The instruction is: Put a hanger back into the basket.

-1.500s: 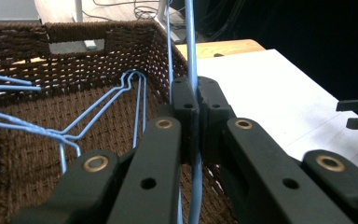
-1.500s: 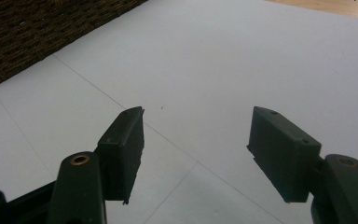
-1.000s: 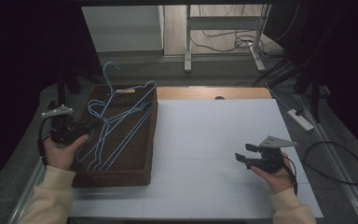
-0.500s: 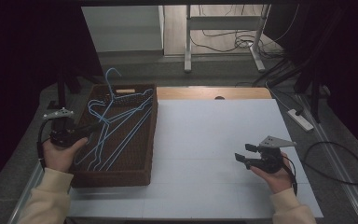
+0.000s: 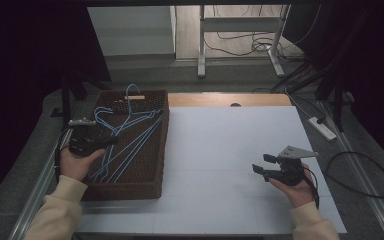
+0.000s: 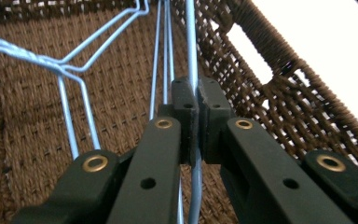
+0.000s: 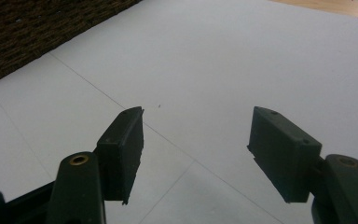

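The left tool [image 6: 195, 109] was clamped on a blue wire hanger [image 6: 192, 42] lying inside the brown woven basket [image 5: 154, 172] at the white surface's [image 5: 230, 150] left side. The right tool [image 7: 196, 149] hovered above the surface, jaws apart, holding nothing.

The basket [image 6: 284, 107] is dark brown wicker, coarse and rough in its weave. The hangers [image 6: 74, 100] are thin, smooth blue wire. Both grippers' jaws are matt black plastic set with brass-coloured rivets. The tabletop [image 5: 230, 150] is smooth, matt white, with bare wood along its far edge.
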### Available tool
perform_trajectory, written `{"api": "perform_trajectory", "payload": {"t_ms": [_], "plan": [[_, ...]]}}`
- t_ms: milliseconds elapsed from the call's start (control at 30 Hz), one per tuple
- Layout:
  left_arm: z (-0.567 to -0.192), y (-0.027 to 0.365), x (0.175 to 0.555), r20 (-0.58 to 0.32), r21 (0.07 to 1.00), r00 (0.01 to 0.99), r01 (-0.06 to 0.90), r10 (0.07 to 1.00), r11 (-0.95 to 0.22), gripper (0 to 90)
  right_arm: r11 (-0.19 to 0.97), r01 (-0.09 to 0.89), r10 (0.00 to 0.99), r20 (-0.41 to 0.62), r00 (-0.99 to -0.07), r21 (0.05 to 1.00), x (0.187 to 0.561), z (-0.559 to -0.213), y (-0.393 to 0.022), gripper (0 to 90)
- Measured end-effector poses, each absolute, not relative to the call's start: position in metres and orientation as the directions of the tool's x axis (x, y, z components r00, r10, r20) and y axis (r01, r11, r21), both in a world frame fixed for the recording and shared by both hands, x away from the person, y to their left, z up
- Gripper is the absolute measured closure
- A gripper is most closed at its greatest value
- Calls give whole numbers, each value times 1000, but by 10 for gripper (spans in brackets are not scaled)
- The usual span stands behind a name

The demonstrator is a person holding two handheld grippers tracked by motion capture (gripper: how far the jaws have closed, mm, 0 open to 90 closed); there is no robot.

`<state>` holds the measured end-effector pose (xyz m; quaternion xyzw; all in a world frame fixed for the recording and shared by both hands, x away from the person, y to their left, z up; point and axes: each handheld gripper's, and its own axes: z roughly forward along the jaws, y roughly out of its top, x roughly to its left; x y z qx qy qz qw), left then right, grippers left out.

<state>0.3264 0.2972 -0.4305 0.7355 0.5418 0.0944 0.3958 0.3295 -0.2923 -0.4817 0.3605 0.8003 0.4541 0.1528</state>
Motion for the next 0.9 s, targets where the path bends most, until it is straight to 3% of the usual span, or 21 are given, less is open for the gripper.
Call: {"api": "perform_trajectory", "payload": {"t_ms": [467, 900], "plan": [[-450, 303, 344, -251, 497, 340, 849, 907, -181, 864, 333, 441, 714, 83, -695, 833, 330, -483, -291, 357], [-467, 308, 356, -215, 394, 302, 897, 929, -200, 843, 333, 440, 715, 81, -694, 834, 330, -483, -291, 356]]}}
